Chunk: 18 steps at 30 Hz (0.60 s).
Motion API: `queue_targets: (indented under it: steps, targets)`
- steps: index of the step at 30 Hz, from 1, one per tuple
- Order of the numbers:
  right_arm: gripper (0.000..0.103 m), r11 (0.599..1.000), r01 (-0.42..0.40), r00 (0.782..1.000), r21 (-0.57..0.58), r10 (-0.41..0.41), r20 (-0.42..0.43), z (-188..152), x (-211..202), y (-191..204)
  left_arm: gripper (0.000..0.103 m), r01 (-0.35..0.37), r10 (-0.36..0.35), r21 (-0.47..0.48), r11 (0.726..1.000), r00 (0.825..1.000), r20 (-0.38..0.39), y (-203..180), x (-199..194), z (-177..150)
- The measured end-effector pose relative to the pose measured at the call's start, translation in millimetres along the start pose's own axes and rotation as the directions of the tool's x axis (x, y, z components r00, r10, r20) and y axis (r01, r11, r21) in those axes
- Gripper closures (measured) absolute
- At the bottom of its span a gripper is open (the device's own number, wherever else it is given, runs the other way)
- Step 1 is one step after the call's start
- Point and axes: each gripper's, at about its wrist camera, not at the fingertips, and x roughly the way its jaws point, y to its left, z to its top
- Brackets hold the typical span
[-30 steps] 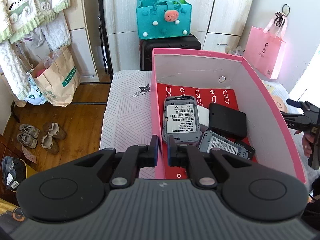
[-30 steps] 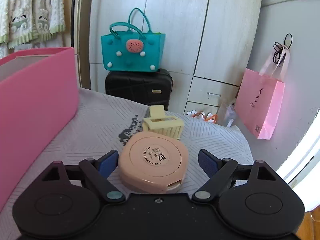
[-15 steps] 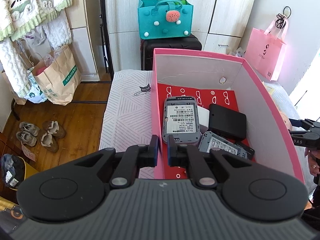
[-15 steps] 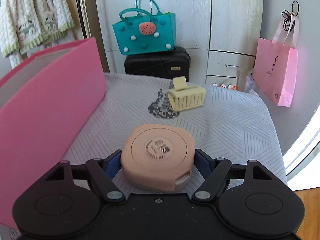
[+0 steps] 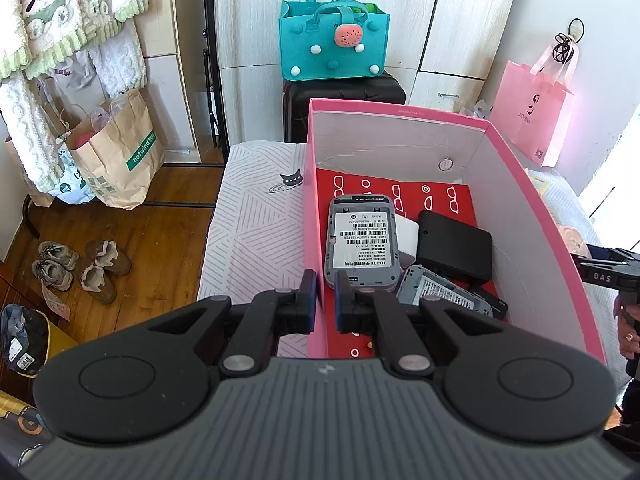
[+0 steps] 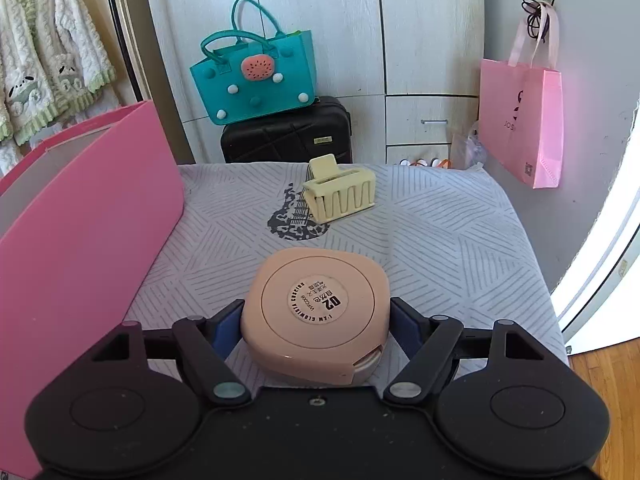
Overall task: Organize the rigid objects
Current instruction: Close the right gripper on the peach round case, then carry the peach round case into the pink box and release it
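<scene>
Right wrist view: right gripper (image 6: 316, 316) has closed onto the pink compact (image 6: 318, 312); left gripper (image 5: 325, 294) stays clamped on the pink box (image 5: 314, 208) wall.

pink box (image 6: 80, 240) cut off at left edge, compact (image 6: 318, 312) underside hidden, lower router (image 5: 440, 294) partly covered by hand-held gripper

the left gripper (image 5: 325, 294) sits low at centre frame, its two fingers drawn nearly together with a thin gap. the right gripper (image 6: 316, 320) fills the bottom of its frame, fingers spread wide and pressed against something held between them.
</scene>
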Motion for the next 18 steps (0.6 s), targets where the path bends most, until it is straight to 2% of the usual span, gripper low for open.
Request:
queue_targets:
  steps: [4,7,9,14,16,18]
  targets:
    - [0.023,0.997,-0.076,0.995,-0.009,0.076,0.070,12.8,-27.8,7.2,0.097,-0.002,0.002,-0.011,1.000,1.000,0.000,-0.4,-0.3,0.3]
    - [0.024,0.983,-0.177,0.974,-0.053,0.183,0.135,30.4,-52.4,20.0,0.097,-0.009,0.009,-0.010,1.000,1.000,0.009,-2.0,-2.0,-1.5]
    - [0.024,0.962,-0.253,0.952,-0.099,0.265,0.152,43.7,-64.0,32.7,0.097,-0.016,0.016,-0.003,1.000,1.000,0.015,-3.1,-2.3,-2.8]
    - [0.026,0.872,-0.448,0.865,-0.199,0.478,0.151,71.2,-79.0,67.6,0.097,-0.022,0.022,0.005,1.000,1.000,0.015,-5.1,-2.1,-2.4]
    - [0.026,0.847,-0.472,0.848,-0.244,0.512,0.139,77.2,-78.8,81.7,0.097,-0.022,0.022,0.006,1.000,1.000,0.016,-5.1,-2.2,-2.2]
    - [0.026,0.836,-0.482,0.845,-0.262,0.523,0.112,83.6,-72.2,92.3,0.097,-0.021,0.021,0.002,1.000,1.000,0.018,-4.7,-2.6,-1.5]
